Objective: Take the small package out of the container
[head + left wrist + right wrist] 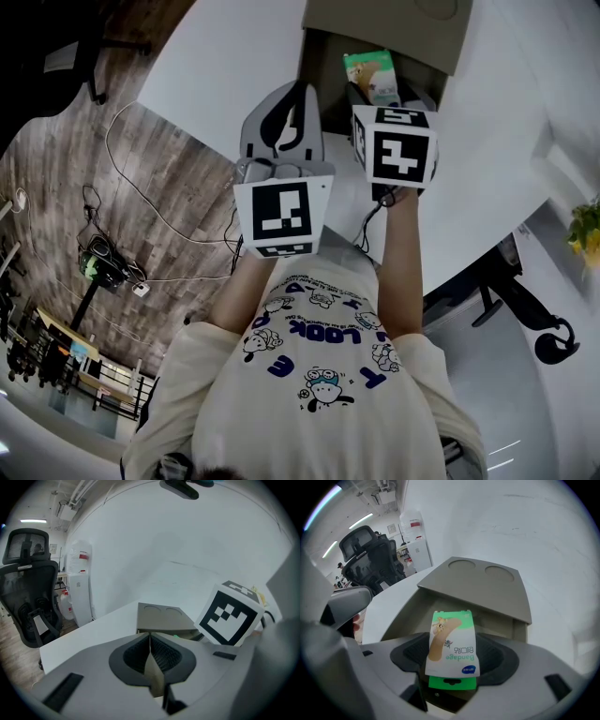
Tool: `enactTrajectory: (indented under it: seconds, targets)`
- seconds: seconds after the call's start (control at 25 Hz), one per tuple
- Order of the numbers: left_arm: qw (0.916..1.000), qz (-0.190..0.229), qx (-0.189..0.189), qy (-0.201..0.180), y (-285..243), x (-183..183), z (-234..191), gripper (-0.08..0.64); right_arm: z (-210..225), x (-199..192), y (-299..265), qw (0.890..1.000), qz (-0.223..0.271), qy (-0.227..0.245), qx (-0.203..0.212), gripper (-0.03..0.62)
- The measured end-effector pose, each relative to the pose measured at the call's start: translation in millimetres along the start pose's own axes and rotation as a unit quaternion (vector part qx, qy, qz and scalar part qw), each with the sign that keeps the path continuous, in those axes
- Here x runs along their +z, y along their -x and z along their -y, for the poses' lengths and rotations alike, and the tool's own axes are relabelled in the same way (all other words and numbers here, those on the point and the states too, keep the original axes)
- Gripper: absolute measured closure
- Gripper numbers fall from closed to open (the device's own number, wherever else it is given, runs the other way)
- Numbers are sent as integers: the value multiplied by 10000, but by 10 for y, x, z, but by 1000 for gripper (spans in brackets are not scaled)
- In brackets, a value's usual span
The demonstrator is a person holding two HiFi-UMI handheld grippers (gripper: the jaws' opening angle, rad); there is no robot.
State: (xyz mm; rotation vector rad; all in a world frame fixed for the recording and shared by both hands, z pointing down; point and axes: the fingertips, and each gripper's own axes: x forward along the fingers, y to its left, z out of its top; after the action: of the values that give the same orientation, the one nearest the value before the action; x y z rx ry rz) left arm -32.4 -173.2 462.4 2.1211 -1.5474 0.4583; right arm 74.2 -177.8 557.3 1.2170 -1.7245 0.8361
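The small package point(452, 641) is gripped by the right tool point(454, 665). Its jaws are closed on the flat faces at the end with the green hang tab, and the rest stands out beyond the pads. It is judged to be a light, thin card packet of bandages with a smooth printed skin. It is stiff enough to stand unsupported, but it could easily be creased by a hard squeeze or slide out of a loose one. A hold across the broad faces, as is seen here, is judged to be the right one, with only modest pressure.

The left tool point(151, 656) is clenched with nothing between its jaws, and it is held just beside the right tool on the near side of the container point(474, 585).

Beyond the pads, the package is seen against the open mouth of the container, whose lid is tipped back behind it. In the head view it appears over the opening. Whether its far end has cleared the rim cannot be told.

The container rests on a white counter point(562, 573), and office chairs point(370, 555) stand well apart beyond the counter's edge.
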Motion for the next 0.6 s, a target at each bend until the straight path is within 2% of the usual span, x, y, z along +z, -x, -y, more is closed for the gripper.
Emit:
enactTrajectory:
  seconds: [0.4,0.6]
  targets:
    - [9999,120,1,-13,161,47,94,541,-40,23,232,9977,426,-418,318,298]
    - [9998,215,-8,-37,219,124,79,542,-107,150,405,9944,842,-490,408,298]
